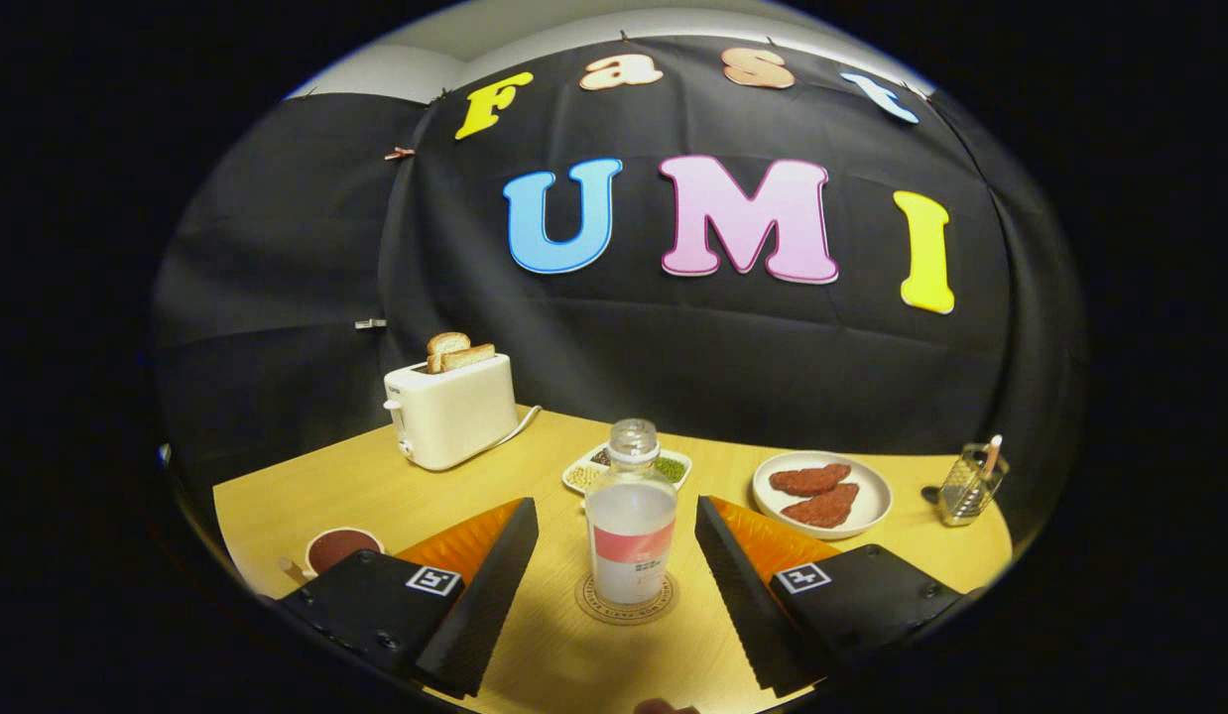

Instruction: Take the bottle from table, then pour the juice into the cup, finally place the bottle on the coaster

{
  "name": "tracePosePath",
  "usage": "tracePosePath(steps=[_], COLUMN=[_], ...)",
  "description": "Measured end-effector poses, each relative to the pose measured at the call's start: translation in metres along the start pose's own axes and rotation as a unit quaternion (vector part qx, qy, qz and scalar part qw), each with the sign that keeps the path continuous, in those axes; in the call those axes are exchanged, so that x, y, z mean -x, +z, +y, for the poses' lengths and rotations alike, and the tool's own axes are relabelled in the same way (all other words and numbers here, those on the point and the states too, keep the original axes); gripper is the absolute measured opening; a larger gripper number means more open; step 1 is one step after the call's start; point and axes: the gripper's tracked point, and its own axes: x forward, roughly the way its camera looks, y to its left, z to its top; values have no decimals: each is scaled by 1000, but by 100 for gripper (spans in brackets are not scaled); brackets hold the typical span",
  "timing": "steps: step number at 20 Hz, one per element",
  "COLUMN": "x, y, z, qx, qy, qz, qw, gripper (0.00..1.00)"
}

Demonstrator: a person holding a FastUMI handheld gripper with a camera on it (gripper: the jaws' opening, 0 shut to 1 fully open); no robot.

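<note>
A: We saw the bottle (631, 526) upright on the coaster (589, 601), between the gripper (614, 540) fingers, which stood apart and clear of it.

B: We judged a straight pull-back best, so nothing tipped it. The cup (338, 548) sat beside the left finger on the wooden table (376, 486); toaster (451, 409) and plate (872, 496) beyond.

The bottle (631, 526) label and coaster (627, 603) rim print (both tiny) are unreadable.
</note>
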Motion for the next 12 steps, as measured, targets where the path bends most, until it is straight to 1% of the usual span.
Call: tracePosePath(steps=[4,7,9,11,12], x=[46,85,110,135,148], y=[55,97,116,132,138], z=[-11,-27,-35,-47,-57], qx=[15,38,50,59,63], qy=[-19,-53,-78,-111,-134], qz=[-43,-74,-83,-91,-91], qw=[999,995,992,988,985], gripper=[98,97,97,97,97])
